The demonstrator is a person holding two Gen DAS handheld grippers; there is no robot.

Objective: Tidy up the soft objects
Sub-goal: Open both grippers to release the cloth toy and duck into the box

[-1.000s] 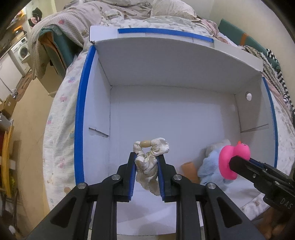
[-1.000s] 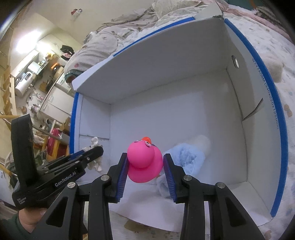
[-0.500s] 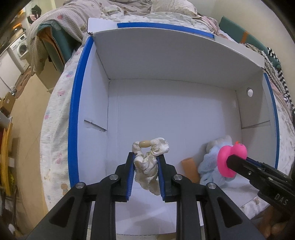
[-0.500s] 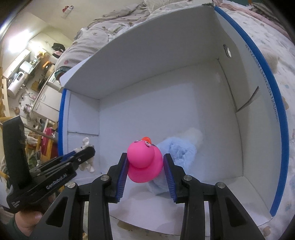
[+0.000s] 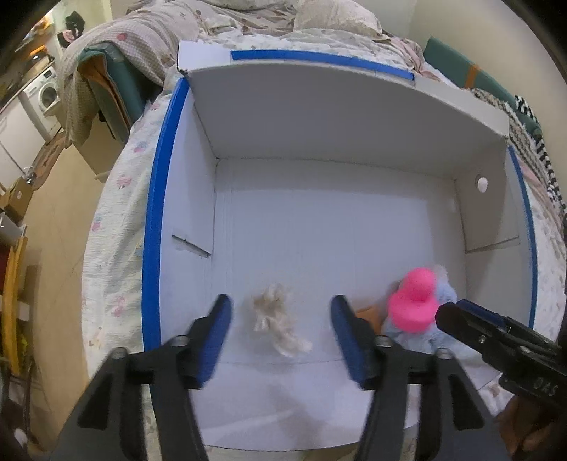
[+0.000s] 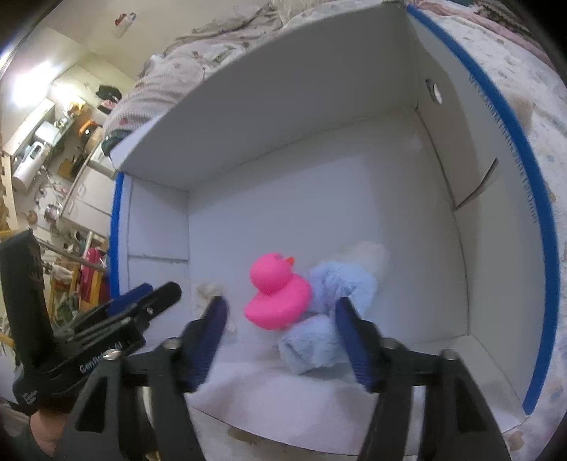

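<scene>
A white box with blue-taped rims stands on the bed. My left gripper hangs over its near left part, jaws opening, pads clear of the cream scrunchie, which appears blurred below them near the box floor. My right gripper is opening too, with its pads off the pink rubber duck. The duck rests against a light blue plush in the near right corner. An orange item peeks out beside the plush.
The box's back flap stands up at the far side. Rumpled bedding and pillows lie behind the box. Floor, a washing machine and cluttered furniture are to the left. A person's hand grips the left tool.
Both grippers have opened. The scrunchie has left the left jaws and dropped toward the box floor. The pink duck has left the right jaws and landed on the blue plush.
</scene>
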